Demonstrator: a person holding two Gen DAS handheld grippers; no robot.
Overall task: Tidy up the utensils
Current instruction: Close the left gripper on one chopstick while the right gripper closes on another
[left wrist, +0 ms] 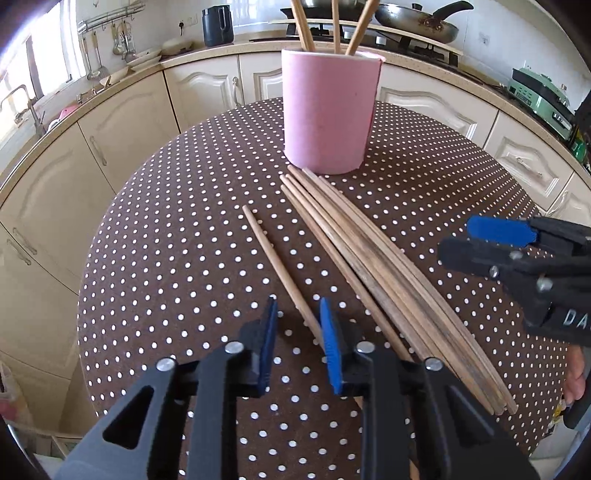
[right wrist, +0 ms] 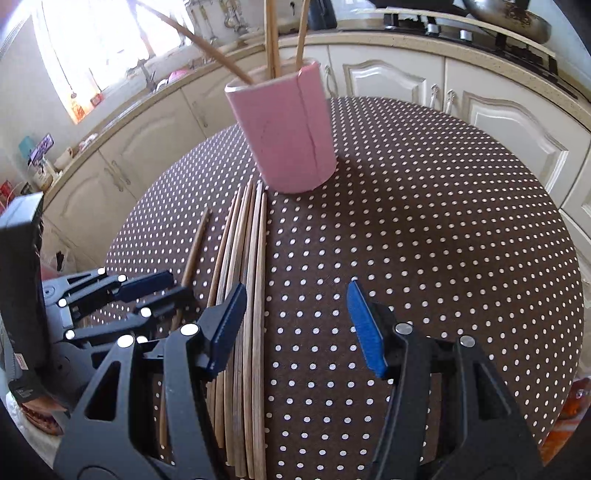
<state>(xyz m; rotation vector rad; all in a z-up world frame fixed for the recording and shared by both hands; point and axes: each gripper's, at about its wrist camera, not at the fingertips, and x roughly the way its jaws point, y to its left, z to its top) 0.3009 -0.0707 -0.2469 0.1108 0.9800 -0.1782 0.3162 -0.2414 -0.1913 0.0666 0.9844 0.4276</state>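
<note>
With my left gripper (left wrist: 297,317) I went for the single chopstick (left wrist: 275,258) that lay apart from the bundle of chopsticks (left wrist: 373,254), on the side of it away from my right gripper (right wrist: 297,325). The jaws were narrowed around its near end; the right-hand pad (left wrist: 328,332) seemed to touch the stick, while a gap showed at the other pad, so I judged it not yet clamped. To do this well, I thought, I should close squarely across the stick, feel both pads bite, then lift it clear without nudging the bundle, tip it upright and lower it into the pink holder (left wrist: 328,110), where a few chopsticks (left wrist: 334,26) already stood.

My right gripper stood apart, empty, low over the near end of the bundle, its left-hand pad (right wrist: 229,325) above the sticks and the other over bare polka-dot tablecloth (right wrist: 424,221).

The single chopstick ran from my left jaws toward the pink holder, stopping well short of it. The bundle's far tips lay just at the holder's base.
</note>
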